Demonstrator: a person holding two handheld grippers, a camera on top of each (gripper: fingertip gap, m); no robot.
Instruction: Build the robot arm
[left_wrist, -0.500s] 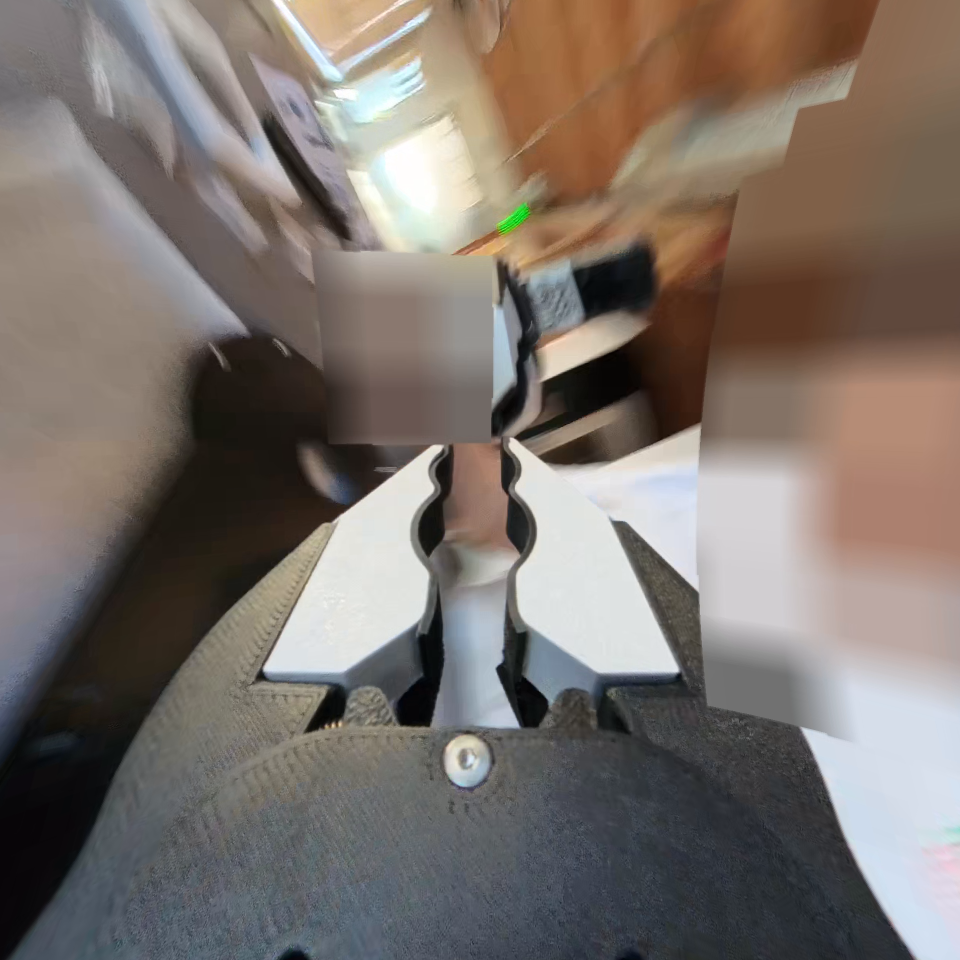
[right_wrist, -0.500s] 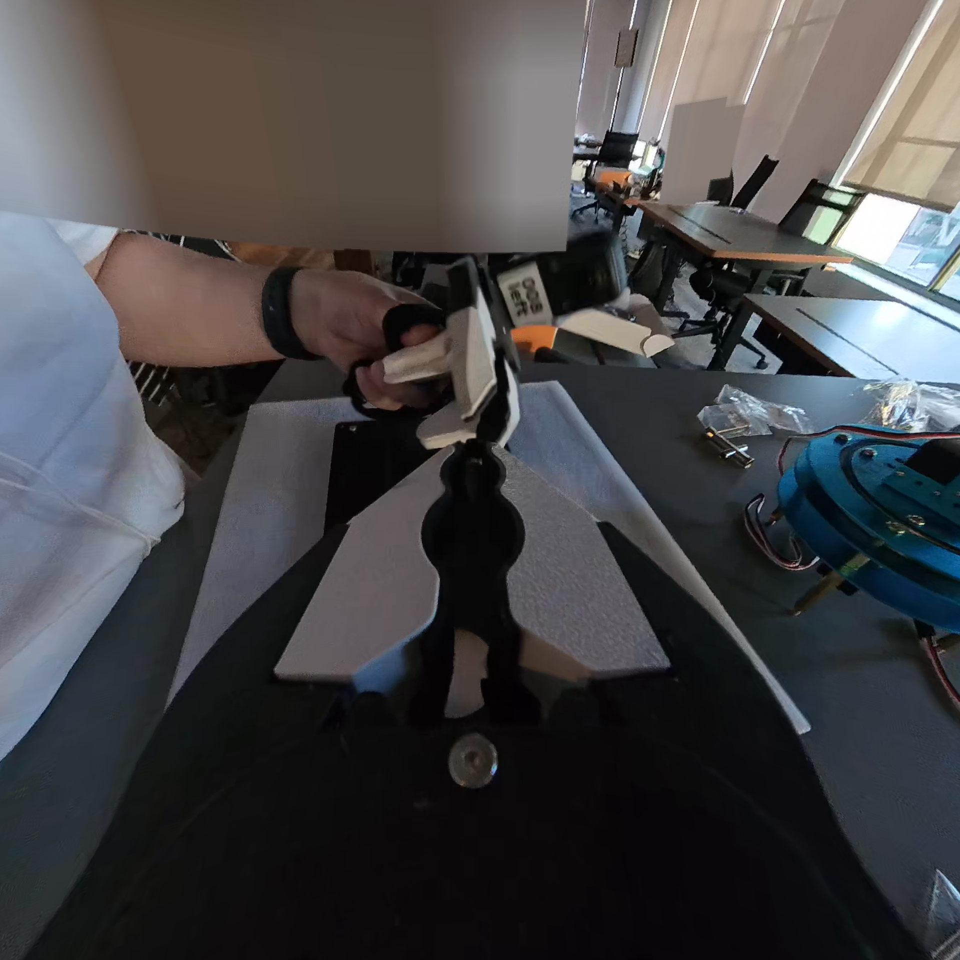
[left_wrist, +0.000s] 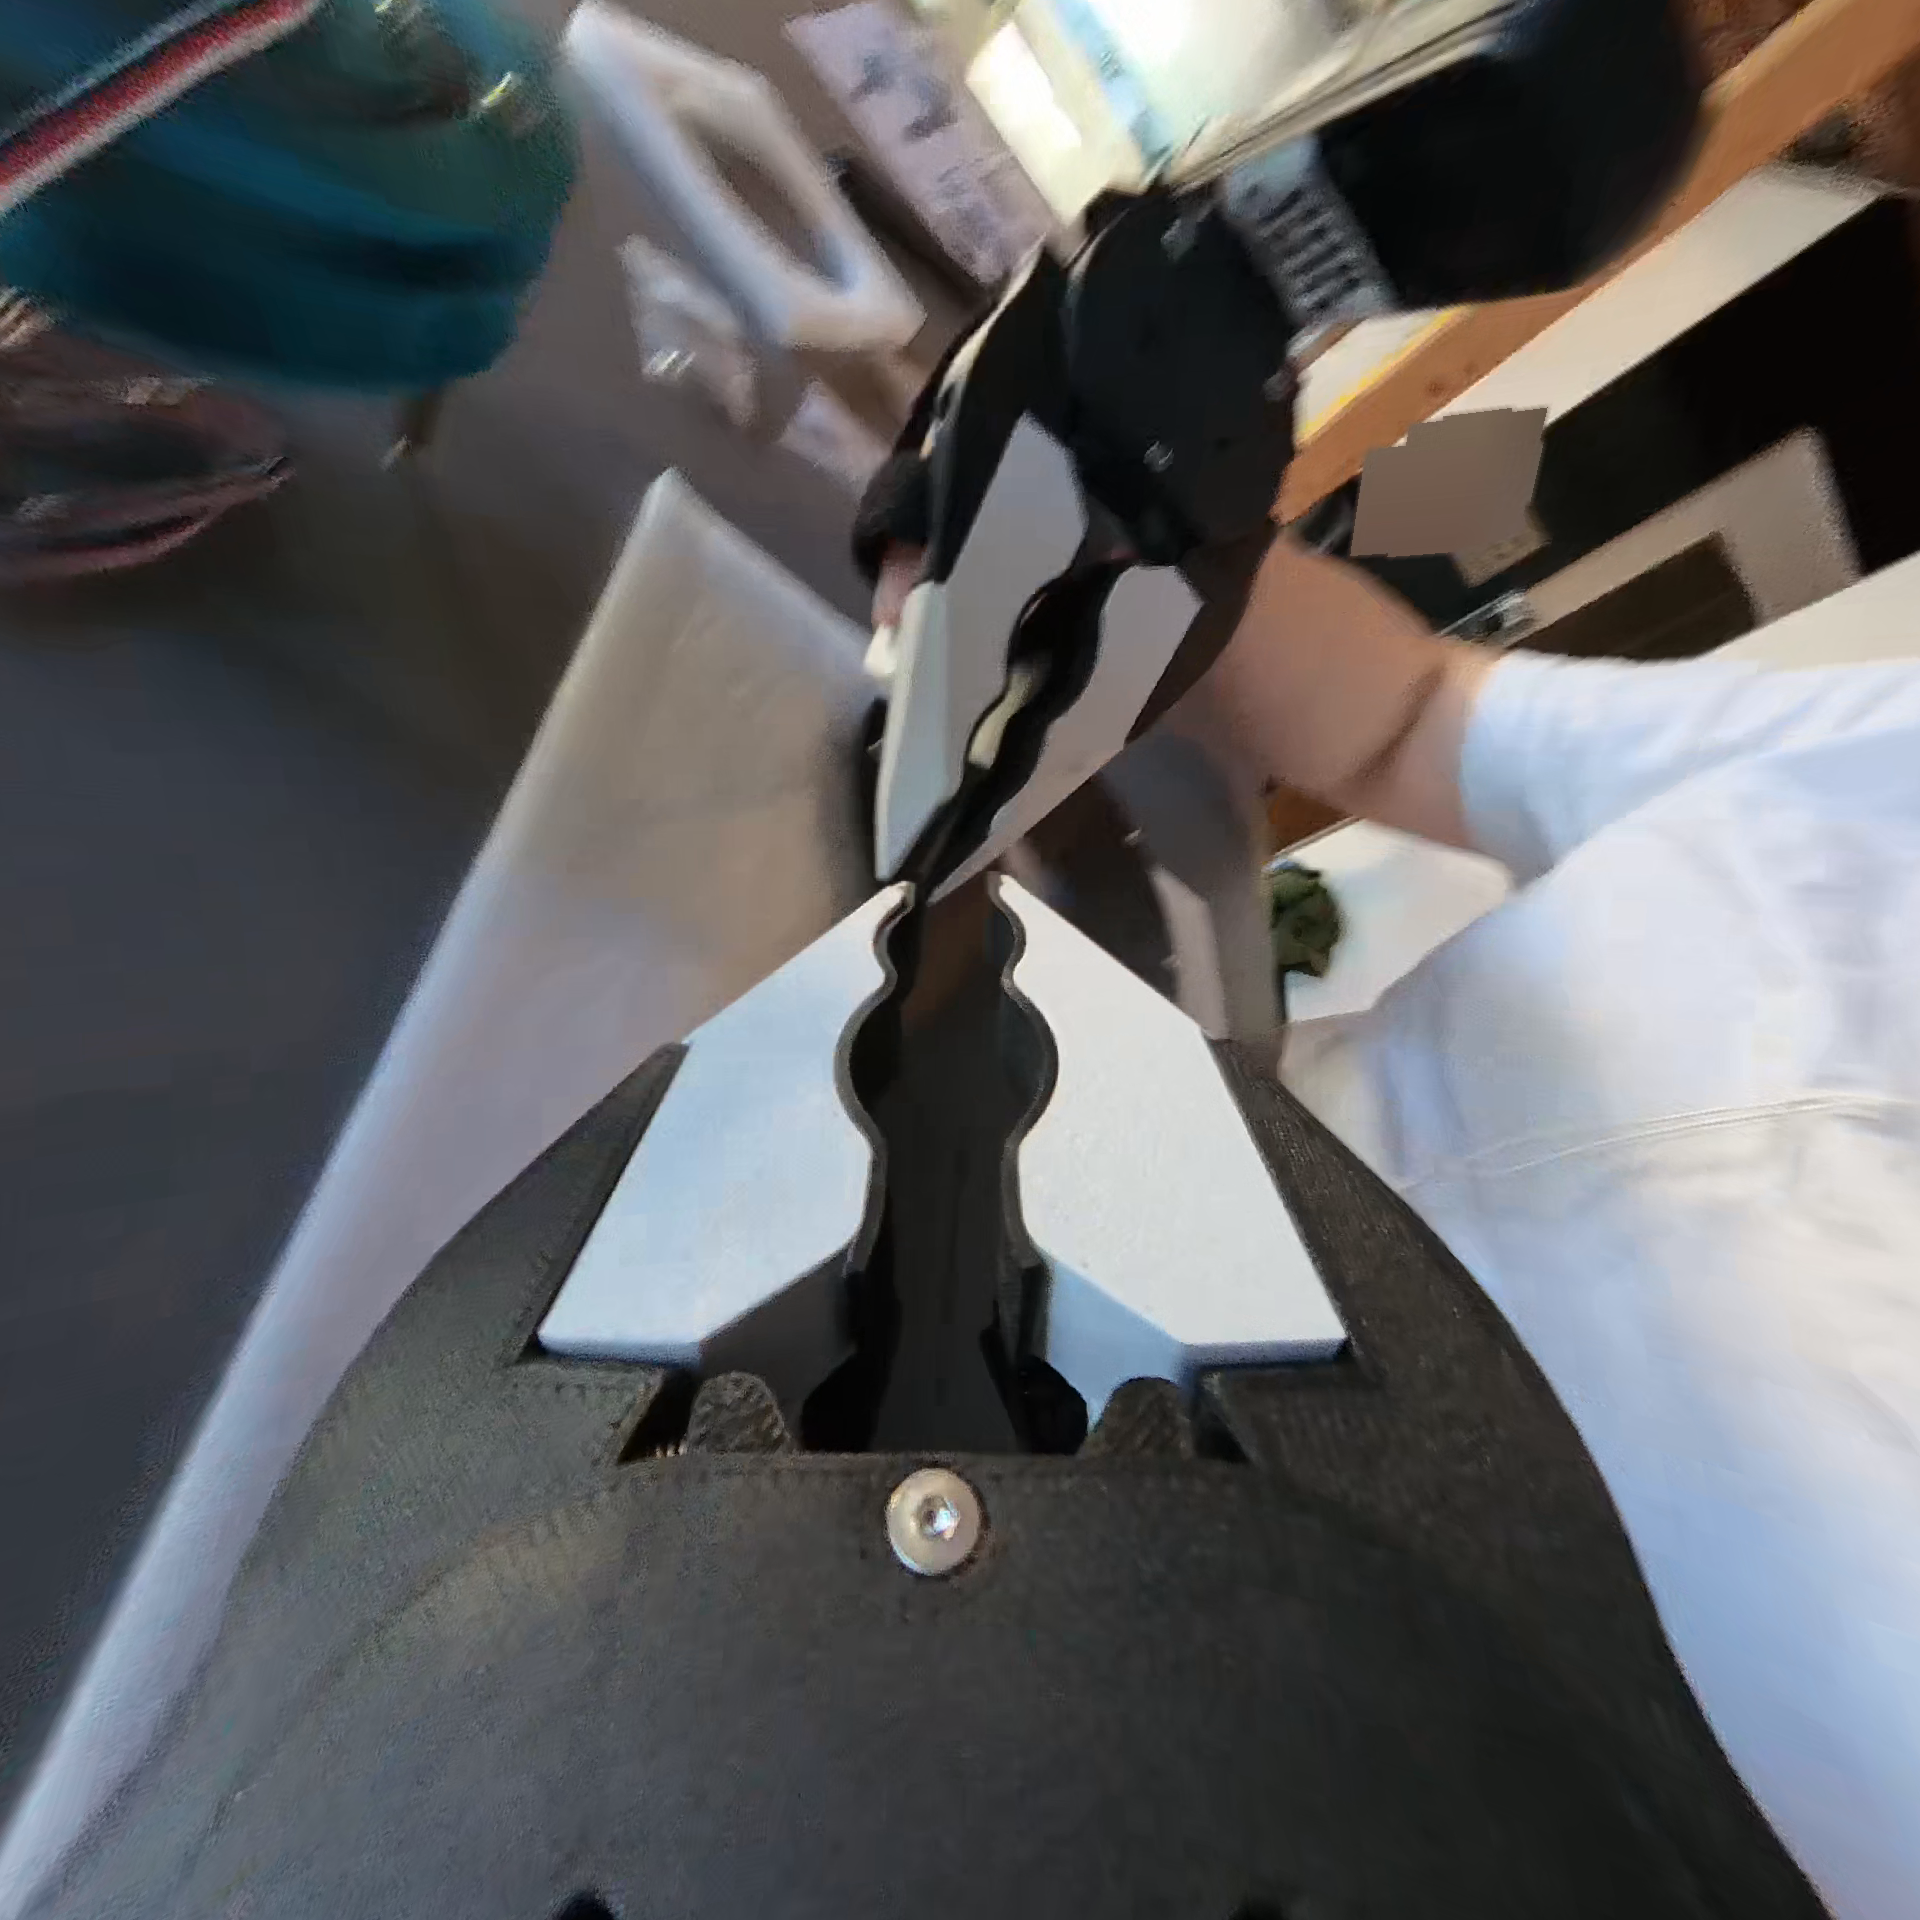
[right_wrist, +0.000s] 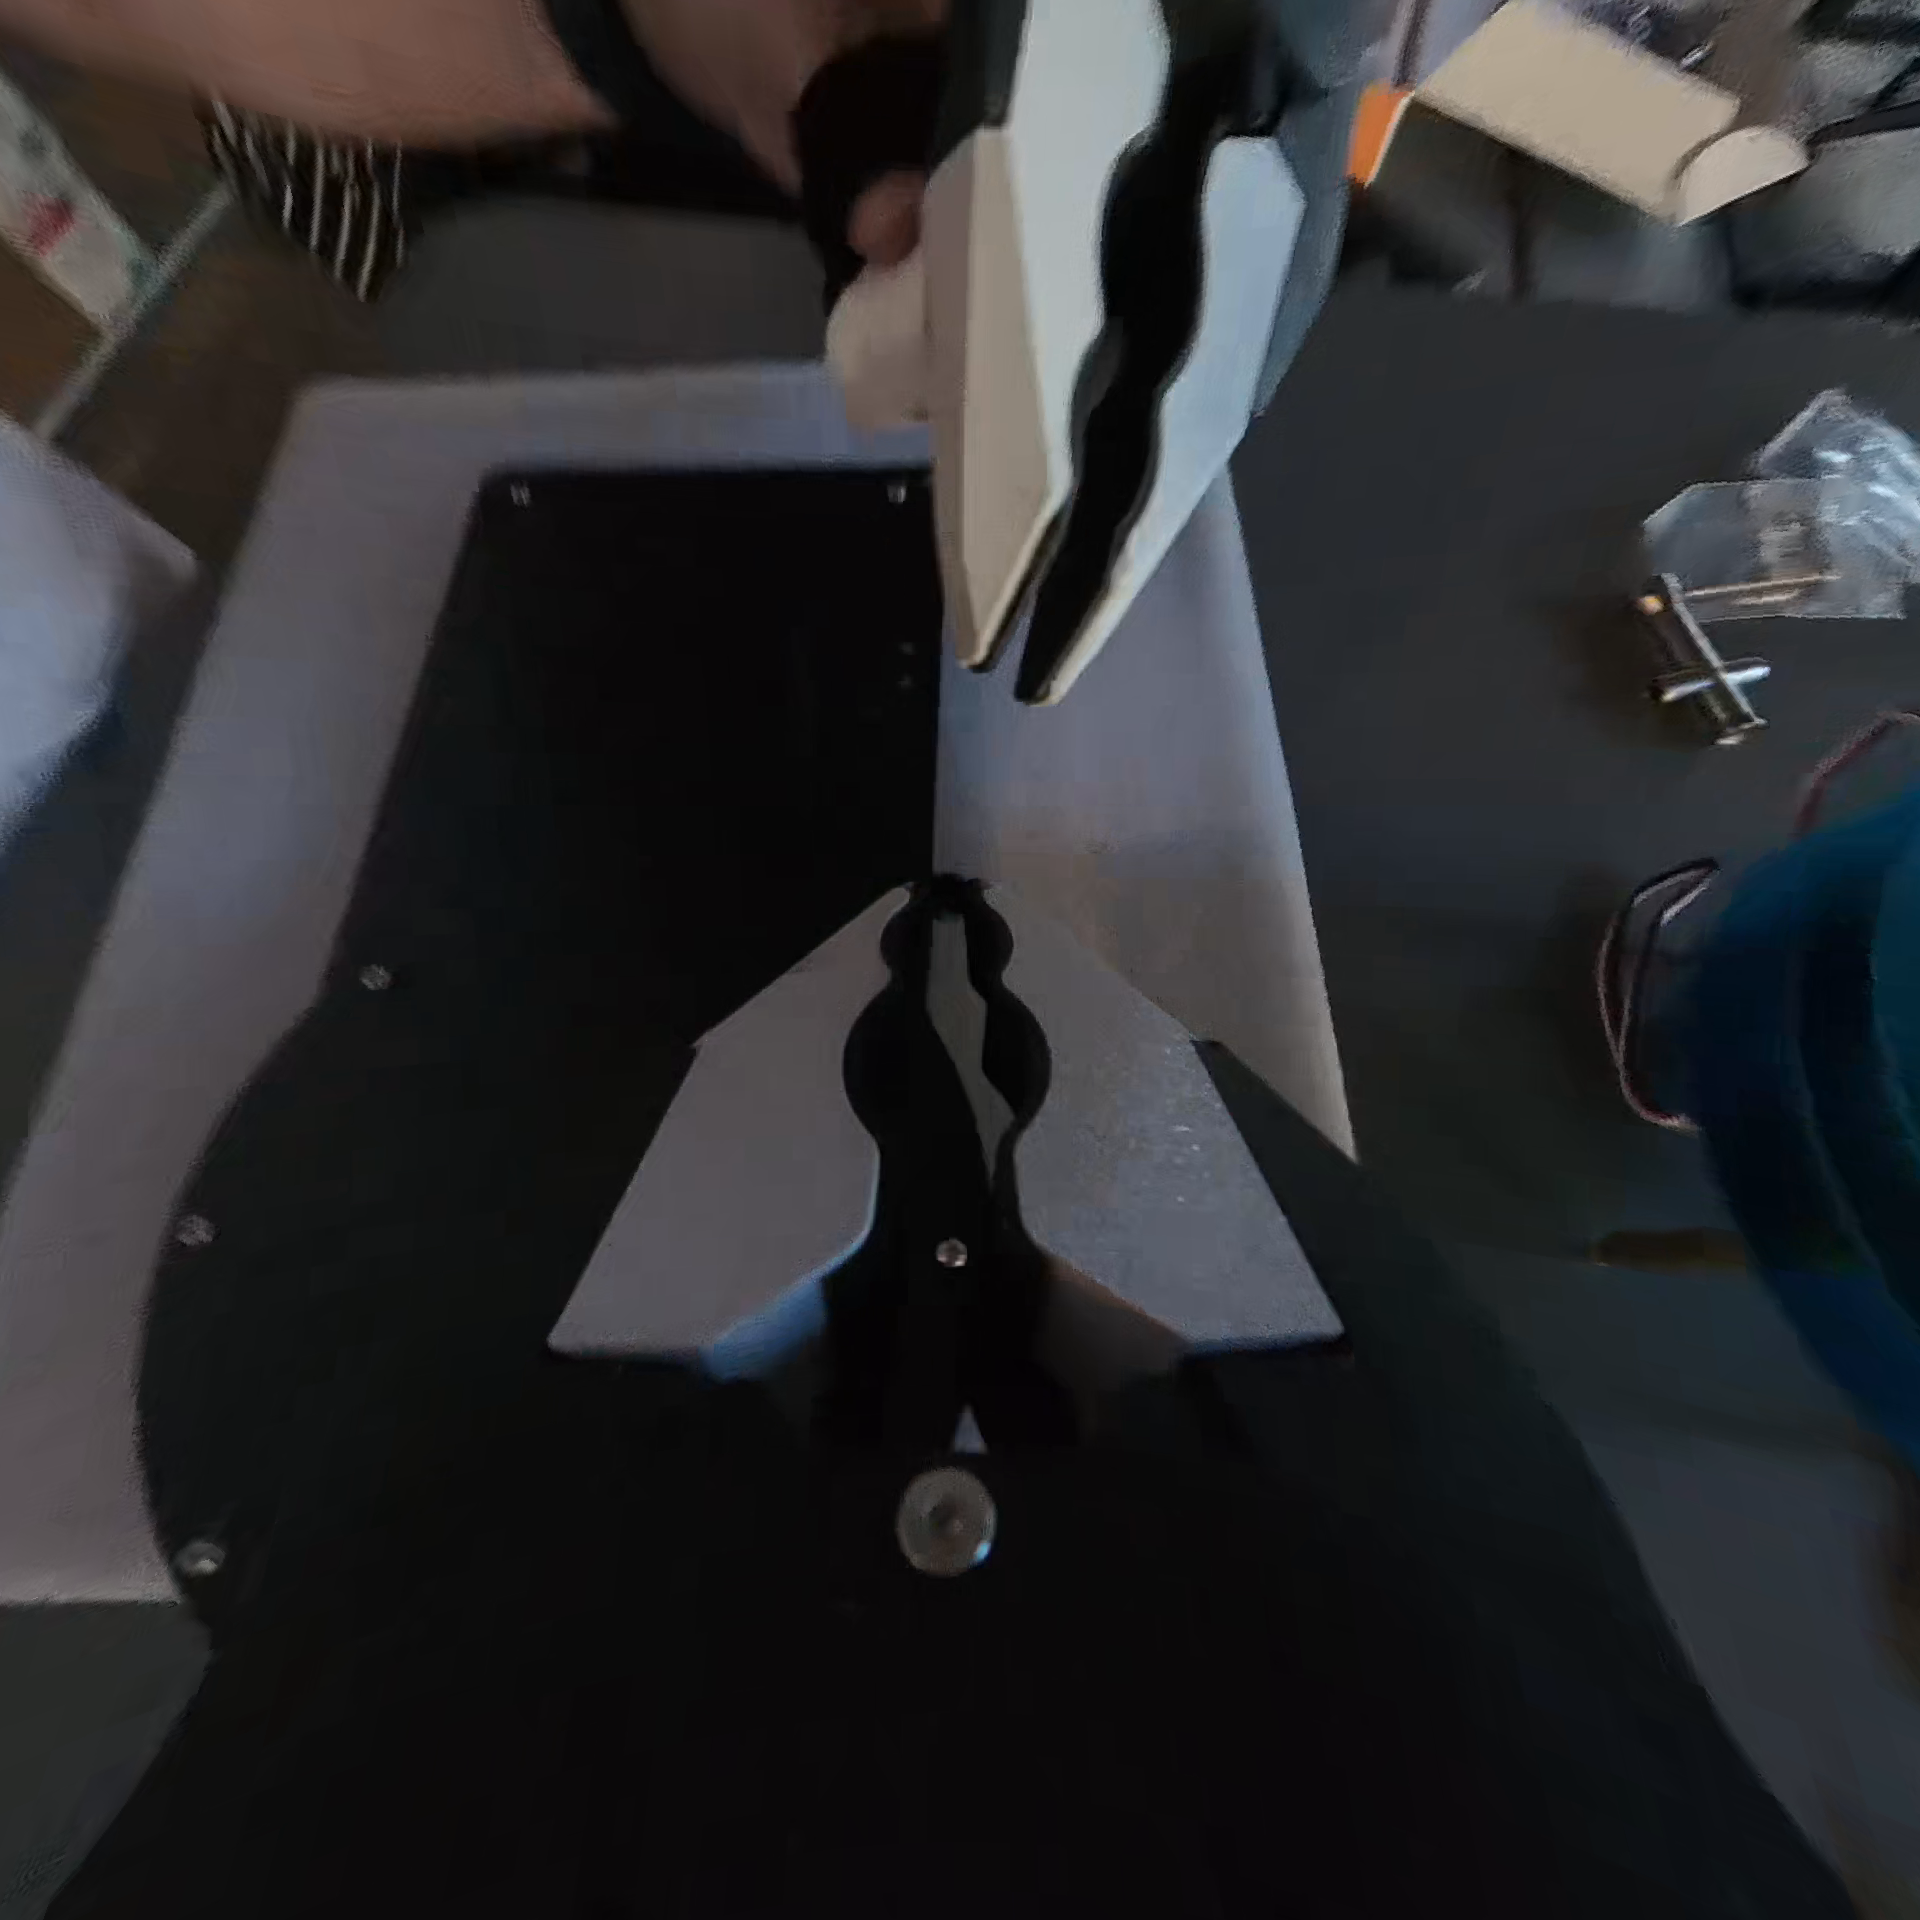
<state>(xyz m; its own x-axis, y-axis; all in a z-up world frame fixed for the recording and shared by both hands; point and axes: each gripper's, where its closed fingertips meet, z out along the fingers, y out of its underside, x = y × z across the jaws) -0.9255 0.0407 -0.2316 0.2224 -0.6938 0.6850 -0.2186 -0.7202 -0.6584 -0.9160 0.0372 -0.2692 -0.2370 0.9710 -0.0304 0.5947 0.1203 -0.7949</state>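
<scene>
The left gripper (left_wrist: 951, 894) hangs over the white mat (left_wrist: 665, 790) with its jaws narrowly parted, a slim dark gap running between the tips and nothing in it. In its own view the right gripper (left_wrist: 914, 883) comes down from the upper right, its tips almost meeting those of the left one; a person's forearm (left_wrist: 1320, 686) and white sleeve (left_wrist: 1662, 935) lie behind it. The right gripper (right_wrist: 945, 891) has its jaws all but closed, the tips close together, and whether they pinch anything cannot be told; behind the tips the edge of the plate shows through the scalloped gap. Below it a black flat plate (right_wrist: 665, 748) lies on the white mat (right_wrist: 312, 644), its long axis running away from the camera toward the far edge of the mat, with small screws along its left side. The left gripper (right_wrist: 1013, 675) points down and toward the camera above the plate's far right corner, apart from the surface, held by a hand (right_wrist: 831, 135) at the top of the view. To the right, on the dark counter (right_wrist: 1455, 831), sit a clear plastic bag (right_wrist: 1808, 520), a small metal part (right_wrist: 1704, 665) just beside it, and a blue round device (right_wrist: 1829, 1122) with looping wires. The same blue device (left_wrist: 270, 208) shows blurred at the upper left of the left wrist view. Both views are motion-blurred.
</scene>
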